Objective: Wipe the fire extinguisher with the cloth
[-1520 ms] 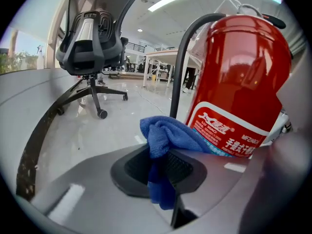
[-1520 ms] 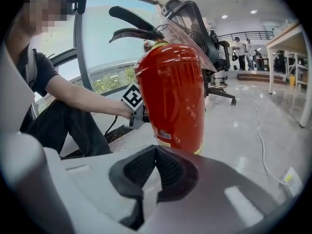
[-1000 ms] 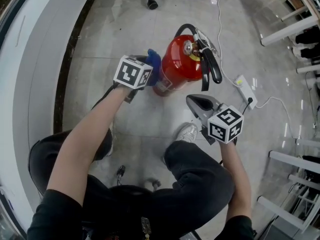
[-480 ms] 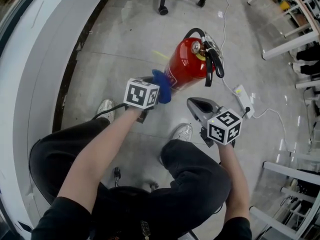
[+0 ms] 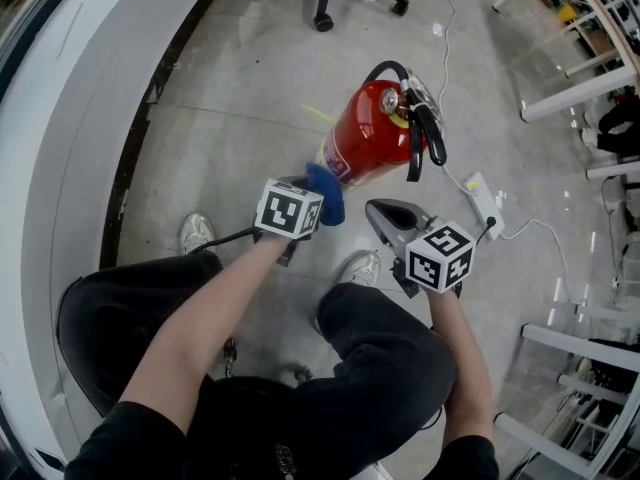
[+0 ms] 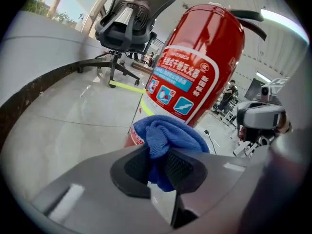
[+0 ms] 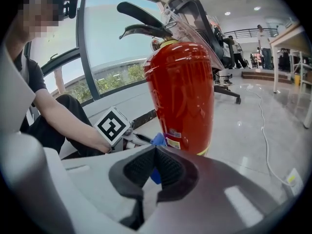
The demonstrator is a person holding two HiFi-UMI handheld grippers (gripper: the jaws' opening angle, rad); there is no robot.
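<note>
Nearest the person, the right gripper (image 7: pixel 155 167) hung just short of the fire extinguisher (image 5: pixel 372 131), its jaws pressed together on nothing; it seemed to be merely waiting, since one gripper is enough for wiping. Beside it, the left gripper (image 6: pixel 157 164) pinched the bunched blue cloth (image 6: pixel 168 134) between its jaws, with most of the wad sticking out in front so that fabric rather than plastic would meet the red shell. The cloth lay against the cylinder's lowest part, near its base. The extinguisher stood on the floor (image 5: pixel 230 88), well in from the curved left edge, with an office chair (image 6: pixel 130 18) beyond. A second earlier the cloth had sat higher on the cylinder's left flank; it had since slid down toward the base, while the right gripper had stayed put.
</note>
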